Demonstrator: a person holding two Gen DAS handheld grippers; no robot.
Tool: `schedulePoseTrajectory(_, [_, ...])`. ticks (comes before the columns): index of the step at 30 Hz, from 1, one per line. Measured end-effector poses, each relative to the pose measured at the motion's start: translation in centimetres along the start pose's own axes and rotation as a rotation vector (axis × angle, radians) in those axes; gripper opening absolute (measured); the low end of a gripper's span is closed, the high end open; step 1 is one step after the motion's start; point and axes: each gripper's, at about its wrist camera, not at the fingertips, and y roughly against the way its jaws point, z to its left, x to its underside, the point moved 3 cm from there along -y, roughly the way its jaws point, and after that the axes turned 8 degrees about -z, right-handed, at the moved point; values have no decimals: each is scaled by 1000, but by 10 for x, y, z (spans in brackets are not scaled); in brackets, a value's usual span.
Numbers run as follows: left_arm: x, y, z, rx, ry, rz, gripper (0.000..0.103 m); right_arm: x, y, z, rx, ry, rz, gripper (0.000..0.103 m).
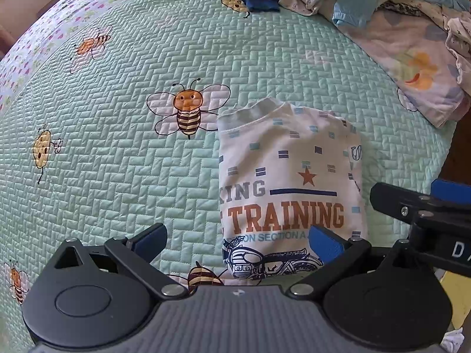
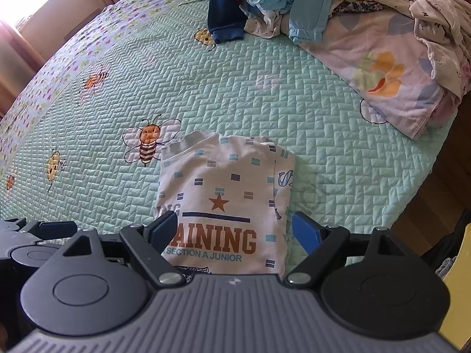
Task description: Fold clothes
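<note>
Folded white printed shirt (image 1: 290, 188) lies flat on the green quilted bedspread (image 1: 117, 153), collar end toward 12 o'clock, printed front up ("TRAINING", star, motorcycle graphic). Left and right edges are straight folds; the right edge shows a second layer tucked under.

Left gripper (image 1: 238, 239): jaws spread wide, nothing between them; the right-hand finger overlaps the shirt's lower right corner in view, contact uncertain.

Right gripper (image 2: 234, 229): jaws likewise apart and empty, straddling the shirt's near end. From the left wrist view it sits at 3 o'clock, just beside the shirt.

Open quilt from 8 to 11 o'clock of the shirt, bee prints only. Unfolded clothes pile (image 2: 309, 3) and floral pillow (image 2: 391, 70) occupy 12 to 2 o'clock, well apart. Bed edge runs near at 3 o'clock.
</note>
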Motion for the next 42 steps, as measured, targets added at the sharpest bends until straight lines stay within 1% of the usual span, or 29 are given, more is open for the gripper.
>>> schedulePoseTrajectory(2, [0,1,-1,-19,-2,-11,102,-1,-2,-1,0,-1,1,86])
schedulePoseTrajectory(6, [1,6,-1,-55,-9,-65,102,-2,-1,-1,1,1,-4,86])
schedulePoseTrajectory(8, [-1,8,1,-41,-2,-76,102,-3,0,-2,1,-3,-7,86])
schedulePoseTrajectory(12, [-4,11,-1,-50,-16,-106,102,-6,0,-4,0,-7,-13,86])
schedulePoseTrajectory(18, [-5,10,-8,-40,-31,-101,102,-6,0,-6,7,-8,-13,86])
schedulePoseTrajectory(27, [-4,11,-14,1,-24,-77,102,-6,2,-11,10,-17,-16,86])
schedulePoseTrajectory(42, [-1,17,-11,9,-22,-93,102,-5,6,-8,14,-11,-24,86])
